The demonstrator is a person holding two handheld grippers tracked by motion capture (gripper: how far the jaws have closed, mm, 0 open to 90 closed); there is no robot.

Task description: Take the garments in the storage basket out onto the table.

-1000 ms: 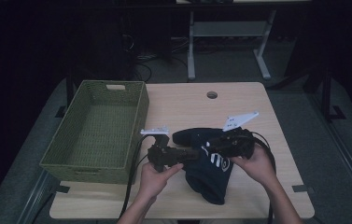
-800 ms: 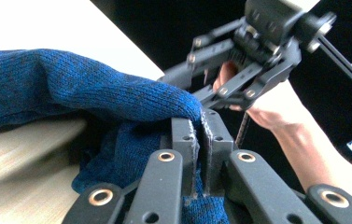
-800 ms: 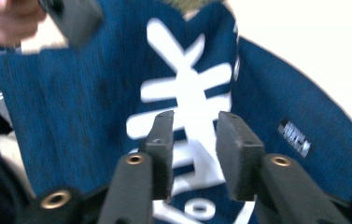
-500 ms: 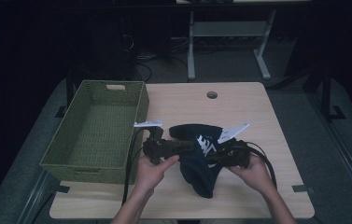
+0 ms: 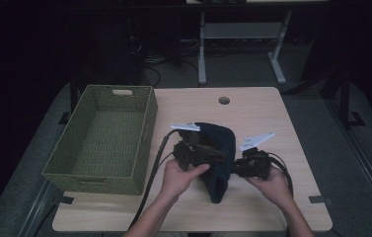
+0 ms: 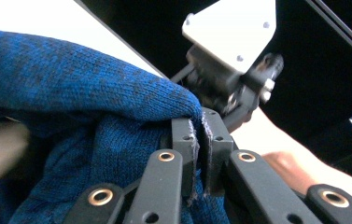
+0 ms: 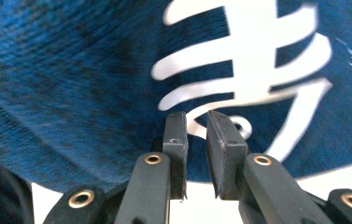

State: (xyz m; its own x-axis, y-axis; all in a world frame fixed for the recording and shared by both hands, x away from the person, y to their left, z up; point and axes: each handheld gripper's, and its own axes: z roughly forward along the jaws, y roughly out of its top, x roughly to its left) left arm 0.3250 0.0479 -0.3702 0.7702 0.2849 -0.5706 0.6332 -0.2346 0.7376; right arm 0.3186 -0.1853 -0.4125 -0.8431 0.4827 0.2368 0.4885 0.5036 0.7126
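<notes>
the dark blue knitted garment with white lettering (image 5: 217,158) lies on the light wooden table (image 5: 272,108), right of the green woven basket (image 5: 99,138). the left gripper (image 5: 208,153) pinches a fold of it. the right gripper (image 5: 240,165) has just been closing; its jaws stand slightly apart against the cloth's edge.

Right hand-held gripper (image 7: 196,122) with its two black jaws narrowly parted, tips at the lower edge of a blue knit garment (image 7: 71,70) — white printed lettering (image 7: 253,70) above — pale counter (image 7: 351,179) below.
</notes>
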